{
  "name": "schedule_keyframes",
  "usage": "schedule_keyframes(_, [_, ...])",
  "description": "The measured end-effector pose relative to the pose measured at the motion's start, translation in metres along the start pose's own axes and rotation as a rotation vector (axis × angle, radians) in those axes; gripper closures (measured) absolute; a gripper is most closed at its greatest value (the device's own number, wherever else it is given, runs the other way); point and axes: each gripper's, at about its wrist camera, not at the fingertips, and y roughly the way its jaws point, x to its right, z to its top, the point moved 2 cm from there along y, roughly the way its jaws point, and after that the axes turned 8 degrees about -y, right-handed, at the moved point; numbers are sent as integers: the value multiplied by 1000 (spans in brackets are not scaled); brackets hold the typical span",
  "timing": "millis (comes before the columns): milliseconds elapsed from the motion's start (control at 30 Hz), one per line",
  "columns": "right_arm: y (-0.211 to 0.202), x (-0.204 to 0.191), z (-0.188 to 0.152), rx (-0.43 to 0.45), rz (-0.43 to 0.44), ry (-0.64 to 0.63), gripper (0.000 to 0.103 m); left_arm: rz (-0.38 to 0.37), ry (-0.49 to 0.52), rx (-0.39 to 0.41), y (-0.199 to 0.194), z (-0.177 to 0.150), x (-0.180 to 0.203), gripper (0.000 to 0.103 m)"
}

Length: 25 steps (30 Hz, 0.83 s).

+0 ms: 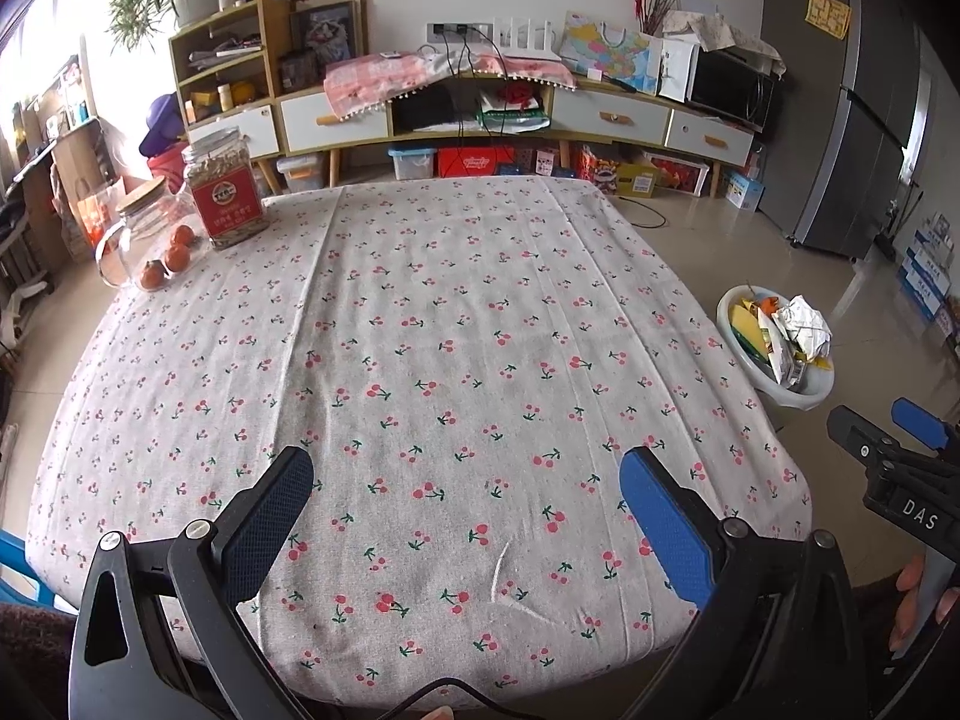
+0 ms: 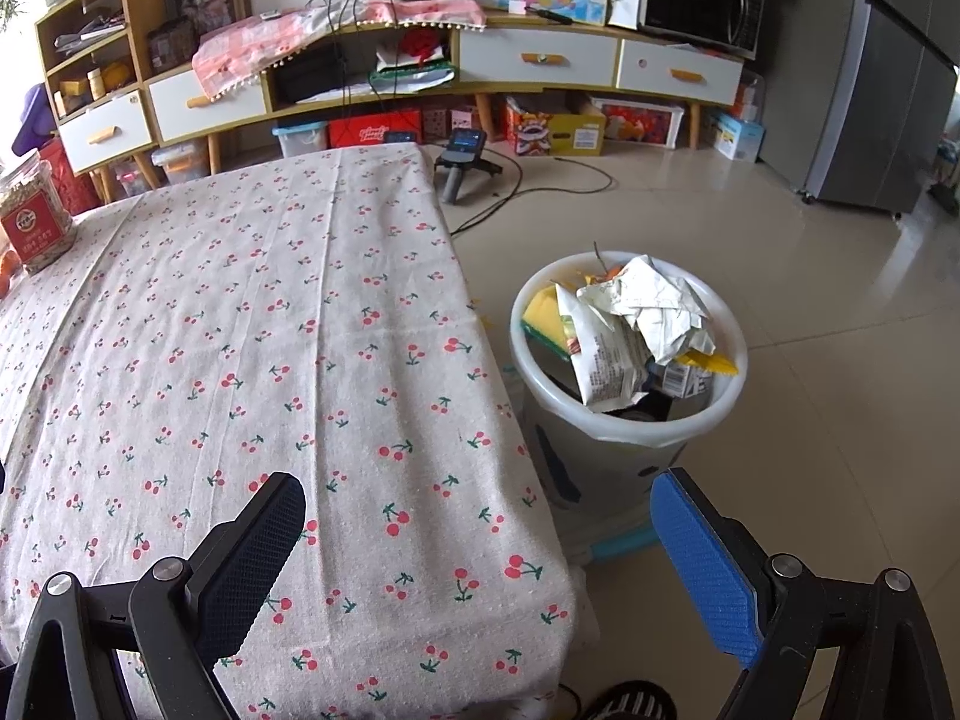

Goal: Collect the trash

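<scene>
A white trash bin (image 2: 624, 426) stands on the floor right of the table, filled with crumpled paper (image 2: 654, 306), snack wrappers (image 2: 606, 360) and a yellow packet. It also shows in the left wrist view (image 1: 780, 396). My left gripper (image 1: 468, 480) is open and empty above the near part of the cherry-print tablecloth (image 1: 450, 330). My right gripper (image 2: 477, 507) is open and empty over the table's near right corner, short of the bin. The right gripper also shows at the right edge of the left wrist view (image 1: 888, 450).
A cereal jar with a red label (image 1: 225, 192), a glass jar with a cork lid (image 1: 141, 222) and oranges (image 1: 174, 255) sit at the table's far left. A sideboard (image 1: 480, 108), boxes and a fridge (image 1: 864, 120) line the back. A small tripod device (image 2: 465, 162) stands on the floor.
</scene>
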Motion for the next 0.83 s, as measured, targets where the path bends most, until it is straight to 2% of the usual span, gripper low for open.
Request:
schedule_keyframes(700, [2, -2, -2, -9, 4, -3, 7, -10, -2, -8, 0, 0, 0, 0])
schedule_keyframes(833, [2, -2, -2, -1, 3, -4, 7, -10, -27, -27, 3, 1, -4, 0])
